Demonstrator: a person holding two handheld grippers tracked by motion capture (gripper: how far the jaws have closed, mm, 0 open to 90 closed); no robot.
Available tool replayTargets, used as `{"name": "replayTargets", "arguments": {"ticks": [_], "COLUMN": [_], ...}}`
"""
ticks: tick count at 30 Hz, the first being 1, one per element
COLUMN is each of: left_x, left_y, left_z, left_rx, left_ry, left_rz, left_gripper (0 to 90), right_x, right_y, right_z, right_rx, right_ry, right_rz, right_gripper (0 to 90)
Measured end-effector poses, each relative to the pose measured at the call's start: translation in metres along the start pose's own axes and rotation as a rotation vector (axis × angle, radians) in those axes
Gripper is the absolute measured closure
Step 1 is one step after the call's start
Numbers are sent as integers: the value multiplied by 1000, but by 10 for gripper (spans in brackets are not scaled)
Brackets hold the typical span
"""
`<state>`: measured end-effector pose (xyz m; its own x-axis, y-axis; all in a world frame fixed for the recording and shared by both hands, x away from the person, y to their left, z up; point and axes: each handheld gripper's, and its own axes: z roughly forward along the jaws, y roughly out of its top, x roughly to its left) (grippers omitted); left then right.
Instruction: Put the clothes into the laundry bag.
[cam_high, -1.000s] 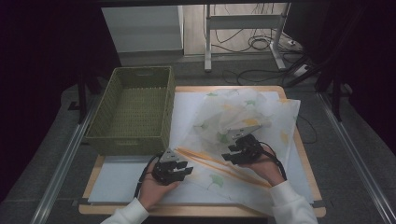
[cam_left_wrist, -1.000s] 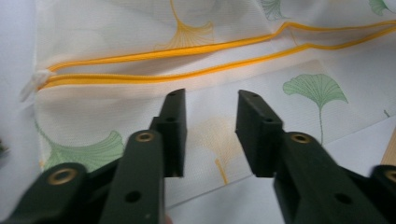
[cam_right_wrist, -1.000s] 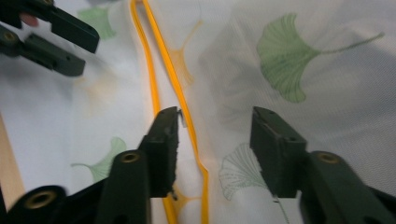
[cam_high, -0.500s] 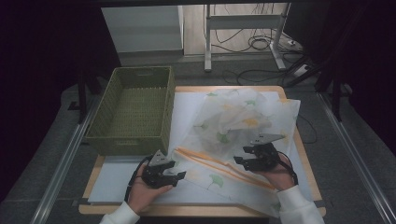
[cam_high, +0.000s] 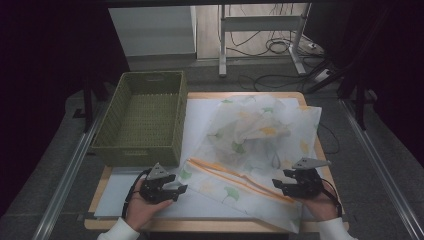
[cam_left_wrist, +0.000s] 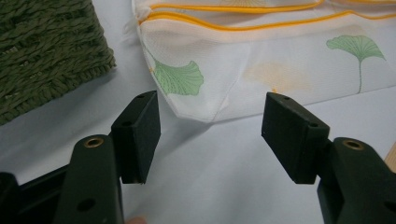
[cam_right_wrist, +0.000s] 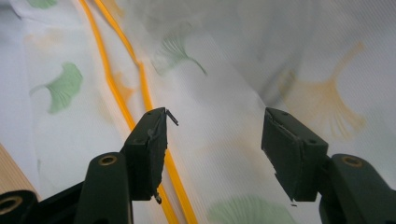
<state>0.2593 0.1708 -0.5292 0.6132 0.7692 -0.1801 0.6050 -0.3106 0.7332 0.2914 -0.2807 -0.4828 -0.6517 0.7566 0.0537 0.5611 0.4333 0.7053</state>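
A wooden bench (cam_high: 200, 95) under white paper carries a green woven basket (cam_high: 142, 117) at far left. The leaf-printed white cloth (cam_high: 260, 135) lies spread right of it. Left hand-held gripper (cam_high: 172, 191), near its near-left corner, and right hand-held gripper (cam_high: 281, 184), over its near-right edge, have just been opening; nothing between the jaws.

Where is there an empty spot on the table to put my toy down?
The woven green basket looks empty inside. Bare white sheet lies below the basket, beside the left gripper. The middle and right are crowded: the sheer white leaf-print cloth with orange trim covers them, right up to the right gripper.
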Motion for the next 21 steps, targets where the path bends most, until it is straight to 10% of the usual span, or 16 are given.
{"name": "replayTargets", "arguments": {"ticks": [21], "left_x": [2], "left_y": [0], "left_z": [4], "left_rx": [16], "left_ry": [-13], "left_rz": [-6], "left_gripper": [377], "right_x": [-7], "right_y": [-4], "right_z": [-1], "right_rx": [-2], "right_ry": [13], "right_rz": [8], "right_gripper": [396]}}
